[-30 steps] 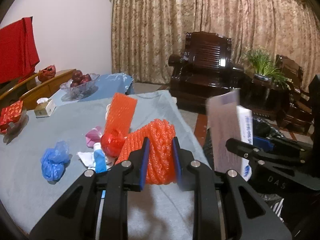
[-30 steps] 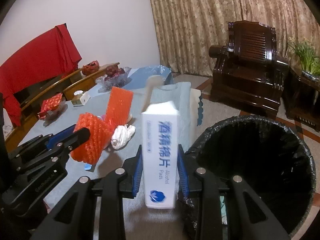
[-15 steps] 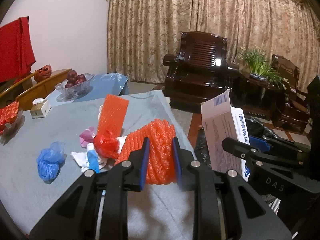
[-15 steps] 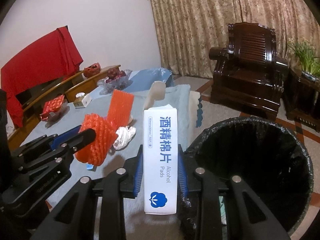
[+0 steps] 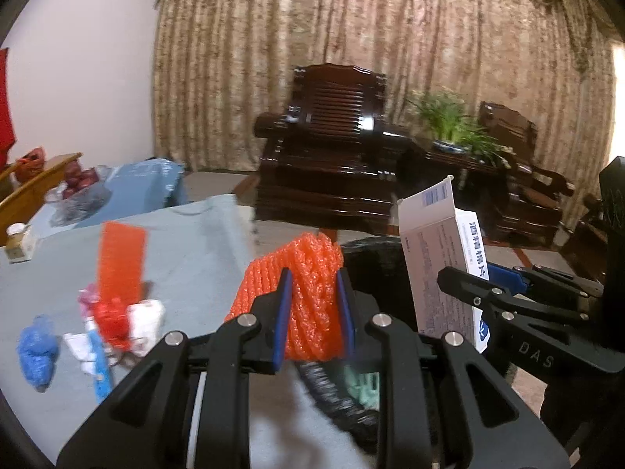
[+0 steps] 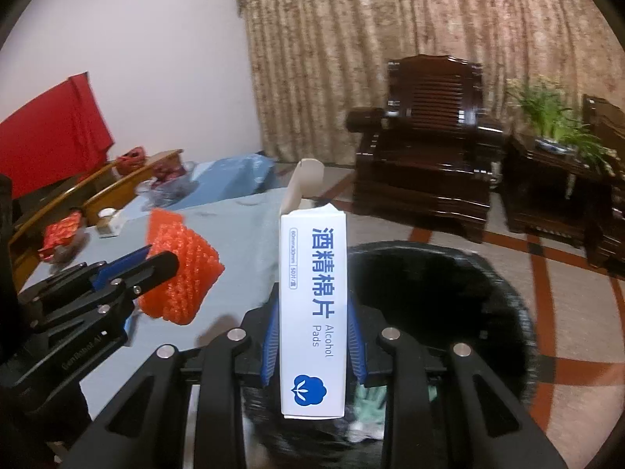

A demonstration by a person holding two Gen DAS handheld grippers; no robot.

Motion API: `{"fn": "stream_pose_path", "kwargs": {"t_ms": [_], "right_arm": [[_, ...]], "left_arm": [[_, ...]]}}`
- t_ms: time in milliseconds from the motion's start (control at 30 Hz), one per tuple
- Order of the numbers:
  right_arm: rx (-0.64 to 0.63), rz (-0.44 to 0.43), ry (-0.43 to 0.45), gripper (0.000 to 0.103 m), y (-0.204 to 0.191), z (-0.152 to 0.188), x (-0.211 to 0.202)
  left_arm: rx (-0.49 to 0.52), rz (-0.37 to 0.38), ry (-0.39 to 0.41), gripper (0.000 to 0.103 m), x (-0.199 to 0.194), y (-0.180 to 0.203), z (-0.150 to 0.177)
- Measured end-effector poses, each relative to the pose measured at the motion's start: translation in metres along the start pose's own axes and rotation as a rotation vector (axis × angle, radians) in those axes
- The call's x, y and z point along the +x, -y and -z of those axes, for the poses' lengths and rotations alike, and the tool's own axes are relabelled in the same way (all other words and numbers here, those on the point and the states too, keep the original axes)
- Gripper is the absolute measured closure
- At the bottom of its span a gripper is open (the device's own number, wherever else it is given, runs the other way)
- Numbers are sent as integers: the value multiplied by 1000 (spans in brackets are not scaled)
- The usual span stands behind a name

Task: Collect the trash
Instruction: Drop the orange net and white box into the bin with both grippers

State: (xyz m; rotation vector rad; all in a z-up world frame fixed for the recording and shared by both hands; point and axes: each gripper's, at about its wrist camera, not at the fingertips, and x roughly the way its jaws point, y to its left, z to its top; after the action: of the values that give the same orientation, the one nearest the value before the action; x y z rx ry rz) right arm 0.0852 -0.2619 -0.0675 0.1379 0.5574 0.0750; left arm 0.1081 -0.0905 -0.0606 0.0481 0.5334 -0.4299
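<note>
So far: a little pale green and white litter already lies at the bottom of the black-lined round trash bin [image 6: 504,285], so collecting looks begun but, by my judgement, far from finished
Left on the table: a flat orange foam-net sheet [image 5: 121,262], a crumpled red wrapper [image 5: 111,318], a scrunched blue plastic bag [image 5: 37,346] and white and pink scraps lie on the grey-blue tablecloth [image 5: 187,242]
Left gripper [image 5: 312,312]: pinching a folded orange foam fruit net [image 5: 300,285] between its blue pads, held at the near rim of the bin, close to the table edge
Right gripper [image 6: 314,336]: clamped on an upright white cardboard box of alcohol pads with blue print [image 6: 312,312], top flap open
Box position: over the near rim of the bin, its mouth just ahead
Net against box: near each other, side by side, not touching
Judged step: both pieces carried to the bin, neither let go yet
</note>
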Motion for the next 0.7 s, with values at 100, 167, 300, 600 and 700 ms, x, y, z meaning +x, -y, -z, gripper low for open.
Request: {"fn": "stream_pose_path", "kwargs": {"t_ms": [100, 167, 300, 600, 700], "right_arm": [[19, 42, -8, 73, 19, 3, -1], [34, 66, -16, 73, 32, 6, 0], [58, 106, -37, 73, 51, 14, 3], [88, 172, -91, 71, 78, 29, 17], [92, 190, -97, 49, 81, 35, 16]], "left_arm": [[6, 38, -18, 81, 15, 17, -1], [14, 62, -29, 81, 25, 29, -1], [37, 91, -43, 81, 43, 48, 0], [33, 150, -86, 51, 71, 65, 4], [27, 138, -79, 39, 70, 59, 6]]}}
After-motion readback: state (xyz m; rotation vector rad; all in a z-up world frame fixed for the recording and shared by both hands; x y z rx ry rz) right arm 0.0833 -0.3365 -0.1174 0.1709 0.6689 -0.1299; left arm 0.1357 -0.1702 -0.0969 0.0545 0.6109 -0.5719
